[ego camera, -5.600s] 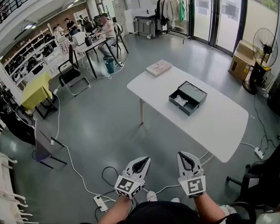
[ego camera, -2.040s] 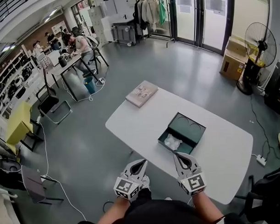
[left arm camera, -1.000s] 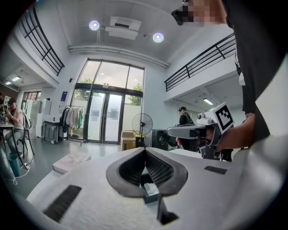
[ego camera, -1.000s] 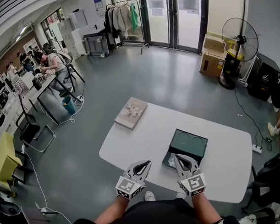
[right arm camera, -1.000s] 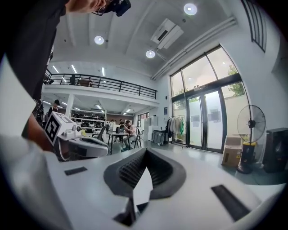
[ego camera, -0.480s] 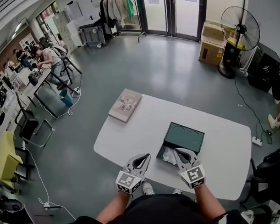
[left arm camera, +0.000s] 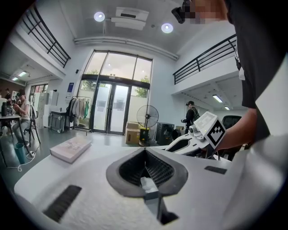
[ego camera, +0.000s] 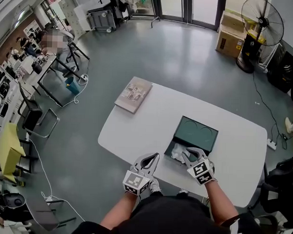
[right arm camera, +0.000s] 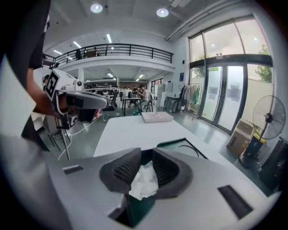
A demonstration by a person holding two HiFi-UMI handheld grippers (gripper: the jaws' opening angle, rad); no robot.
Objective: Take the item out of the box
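Since the earlier frame, the right gripper (ego camera: 187, 152) had been carried forward over the near compartment of the open box (ego camera: 199, 136). Its jaws, pressed together before, were opening. The crumpled white item (right arm camera: 143, 179) was seen between them, inside the box, just under the tips. The left gripper (ego camera: 155, 155) was held to the left, at the near edge of the table (ego camera: 146, 126), jaws pressed together on nothing. The cover print on the book (ego camera: 133, 94), far ahead-left, was too small to read. Pad contact with the item could not be judged.
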